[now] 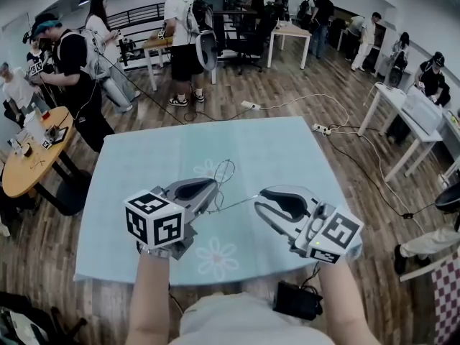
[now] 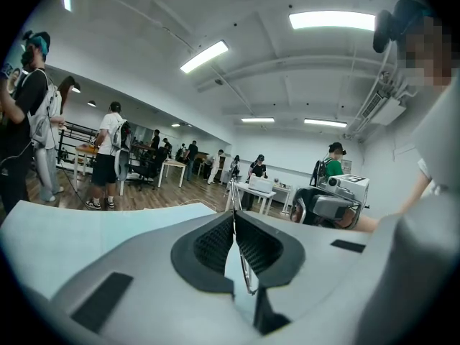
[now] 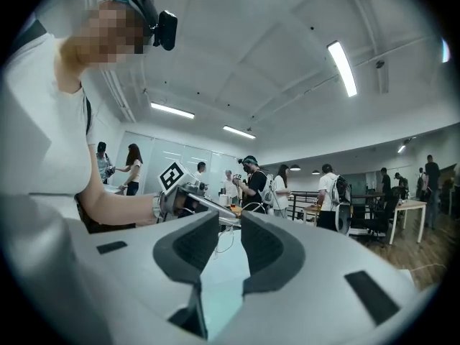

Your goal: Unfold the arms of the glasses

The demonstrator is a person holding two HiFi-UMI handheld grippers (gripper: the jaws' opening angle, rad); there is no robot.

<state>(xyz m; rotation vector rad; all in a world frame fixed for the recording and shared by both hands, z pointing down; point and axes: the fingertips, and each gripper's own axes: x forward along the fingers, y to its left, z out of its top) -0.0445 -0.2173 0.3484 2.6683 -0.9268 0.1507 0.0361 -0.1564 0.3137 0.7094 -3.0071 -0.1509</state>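
Note:
Thin wire-frame glasses (image 1: 224, 172) hang just above the light blue tablecloth (image 1: 144, 164). My left gripper (image 1: 214, 192) is shut on the frame; in the left gripper view the wire rim (image 2: 243, 261) is pinched between the dark pads (image 2: 215, 244). One slim arm of the glasses (image 1: 238, 204) sticks out to the right towards my right gripper (image 1: 257, 203). In the right gripper view that arm (image 3: 210, 212) runs from the left gripper (image 3: 180, 192) to the tips of the right gripper (image 3: 230, 225). Its jaws stand apart, and neither pad presses the arm.
A round wooden table (image 1: 32, 160) stands at the left and white desks (image 1: 402, 113) at the right. A power strip with cable (image 1: 321, 129) lies on the floor beyond the table. Several people stand at the back. A black device (image 1: 296, 300) sits by my waist.

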